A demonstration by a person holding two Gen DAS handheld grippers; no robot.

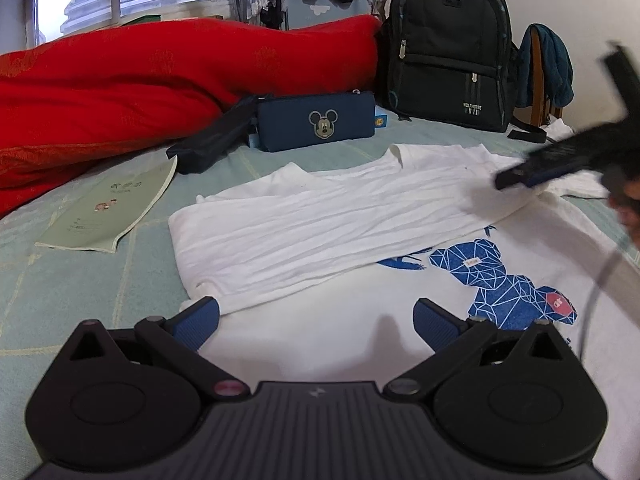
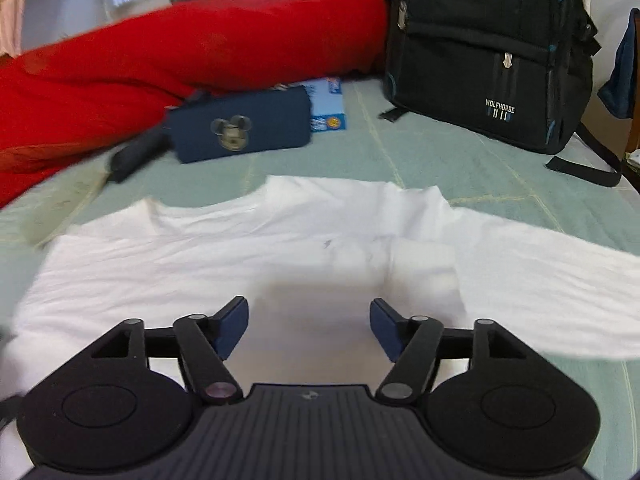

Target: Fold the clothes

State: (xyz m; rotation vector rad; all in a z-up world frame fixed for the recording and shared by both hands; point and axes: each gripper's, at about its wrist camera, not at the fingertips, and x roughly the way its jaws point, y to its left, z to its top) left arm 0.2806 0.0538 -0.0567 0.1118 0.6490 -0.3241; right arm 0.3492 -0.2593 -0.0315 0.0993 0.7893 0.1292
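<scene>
So the white T-shirt [image 1: 320, 216] lies spread on the bed [image 1: 80, 280], printed side up, with its left side already turned in over the middle so the plain back of the cloth covers part of the blue bear print [image 1: 508, 280]. My left claw [image 1: 316, 320] hangs over the near hem with its jaws apart and nothing between them. My right claw [image 2: 308, 324] is also parted and empty, low over the shirt's upper part near the collar.

As I judge it, the step in hand is letting that first fold settle and lining up the next. To do it well I should keep both claws clear of the cloth so nothing drags, then take the right sleeve [image 2: 540, 264] and the hem on the same side together, pinching only the top layer, and bring them across level so the edges meet squarely.

Counted: one shirt, one bear print, two claws. Beyond it, one red quilt [image 1: 160, 80], one black backpack [image 1: 448, 48], one navy pouch [image 1: 316, 120], one dark folded umbrella [image 1: 212, 140] and one pale green booklet [image 1: 108, 208].
</scene>
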